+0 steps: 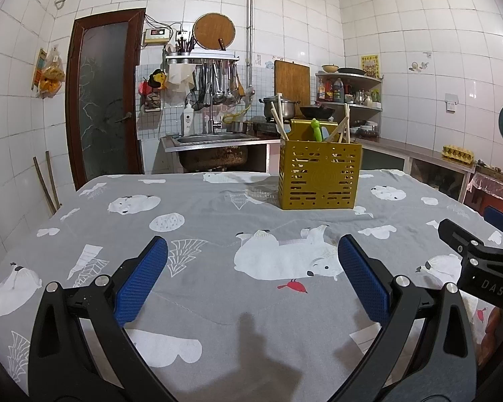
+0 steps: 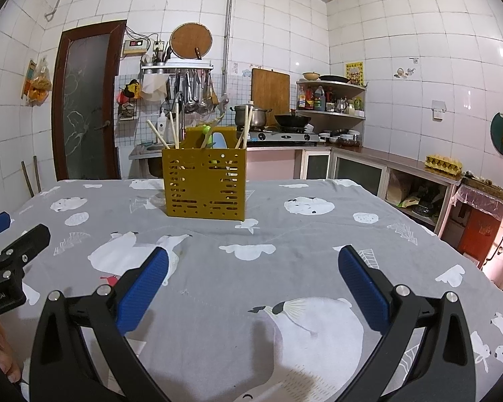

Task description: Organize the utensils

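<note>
Standing upright on the table (image 1: 198, 221), toward its far side, one yellow perforated utensil holder (image 1: 319, 176) (boxy, slotted walls). Contents, all long axes near vertical, ends pointing up out of the holder's open top: wooden chopsticks (image 1: 277, 116) leaning outward to either side of the holder; one green-handled utensil (image 1: 316, 129) at the holder's middle, tilted slightly. Left gripper (image 1: 252, 269): on the near side of the holder, above the tablecloth, blue pads spread wide apart, nothing between them. Right gripper (image 2: 253, 276): likewise near side of the holder, jaws spread apart, holding nothing. Behind the holder: sink (image 1: 214, 139), stove with pot (image 2: 253, 116) and wok (image 2: 292, 120).
</note>
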The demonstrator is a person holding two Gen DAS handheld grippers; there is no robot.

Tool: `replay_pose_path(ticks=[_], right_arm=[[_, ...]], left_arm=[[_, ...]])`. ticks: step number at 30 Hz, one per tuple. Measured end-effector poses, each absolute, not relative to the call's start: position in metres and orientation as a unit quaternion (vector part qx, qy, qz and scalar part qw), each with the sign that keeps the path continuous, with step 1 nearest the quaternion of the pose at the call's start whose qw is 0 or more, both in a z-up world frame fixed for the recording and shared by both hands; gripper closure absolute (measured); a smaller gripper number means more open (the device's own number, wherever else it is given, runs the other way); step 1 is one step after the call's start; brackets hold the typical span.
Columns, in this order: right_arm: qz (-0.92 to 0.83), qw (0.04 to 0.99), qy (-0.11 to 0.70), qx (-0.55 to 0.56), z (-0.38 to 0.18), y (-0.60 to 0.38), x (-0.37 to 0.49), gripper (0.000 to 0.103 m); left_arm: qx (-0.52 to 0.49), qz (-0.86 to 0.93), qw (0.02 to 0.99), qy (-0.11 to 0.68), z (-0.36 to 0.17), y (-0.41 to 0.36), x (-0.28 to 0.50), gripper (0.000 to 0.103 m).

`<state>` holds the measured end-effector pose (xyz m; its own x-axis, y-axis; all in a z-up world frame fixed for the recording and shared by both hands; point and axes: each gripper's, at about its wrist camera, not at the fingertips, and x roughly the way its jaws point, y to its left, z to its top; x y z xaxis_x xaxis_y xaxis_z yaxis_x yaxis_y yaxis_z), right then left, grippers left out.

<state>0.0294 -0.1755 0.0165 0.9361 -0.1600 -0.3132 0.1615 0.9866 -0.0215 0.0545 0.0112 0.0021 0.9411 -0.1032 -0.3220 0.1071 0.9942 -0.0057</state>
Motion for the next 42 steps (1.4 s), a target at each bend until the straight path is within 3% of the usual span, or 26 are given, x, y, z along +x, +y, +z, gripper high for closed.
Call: replay_pose_path(ticks=[42], right_arm=[[-0.082, 0.983, 0.161, 0.002, 0.017, -0.176, 0.03, 0.004]], left_arm=[[0.017, -0.041, 0.985, 0.165, 0.002, 0.0, 0.052, 0.005]])
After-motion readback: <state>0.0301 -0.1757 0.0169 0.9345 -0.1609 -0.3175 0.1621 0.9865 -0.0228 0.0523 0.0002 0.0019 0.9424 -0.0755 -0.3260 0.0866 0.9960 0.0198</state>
